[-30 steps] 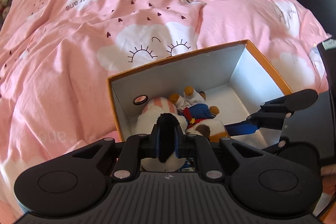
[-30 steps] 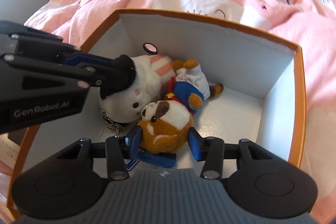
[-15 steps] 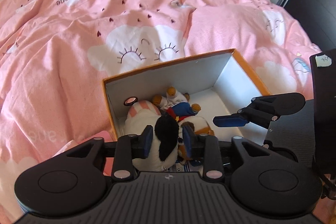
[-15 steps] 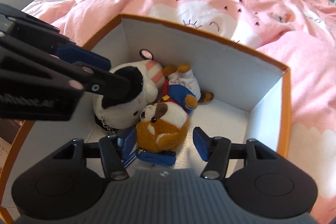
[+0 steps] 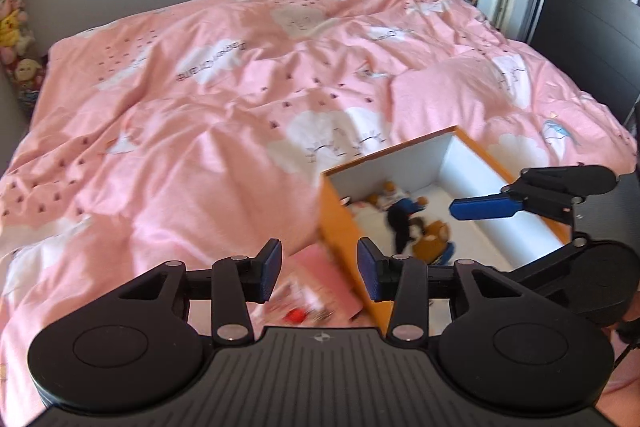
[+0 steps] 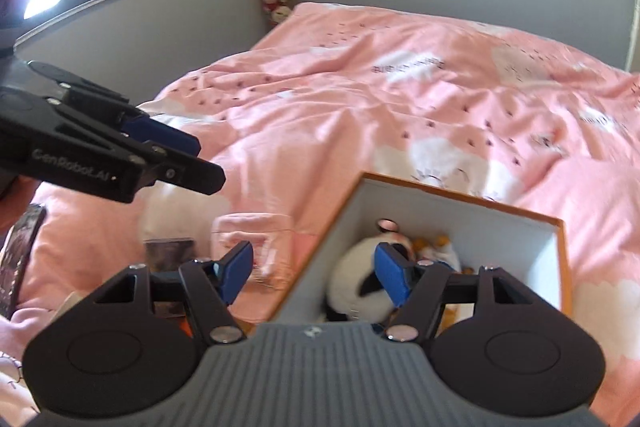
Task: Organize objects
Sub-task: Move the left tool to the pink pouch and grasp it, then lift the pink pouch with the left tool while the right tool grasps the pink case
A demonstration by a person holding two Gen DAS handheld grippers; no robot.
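Above the pink cloud-print duvet (image 5: 208,131), both tongs, left gripper (image 5: 318,269) and right gripper (image 6: 316,273), hung wide open and empty, plush toys (image 6: 360,287) gathered inside the orange-rimmed cardboard box (image 6: 464,197).

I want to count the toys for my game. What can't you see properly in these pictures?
- Toys in the orange box: left wrist view blurs them; only a brown plush and dark shapes show.
- White plush, right wrist view: the right tongs cover part of it, so toys behind can't be counted.
- Pink item with a red spot, left wrist view: blurred, partly behind the left tongs.
- Dark flat thing, right wrist view: blurred, unreadable.
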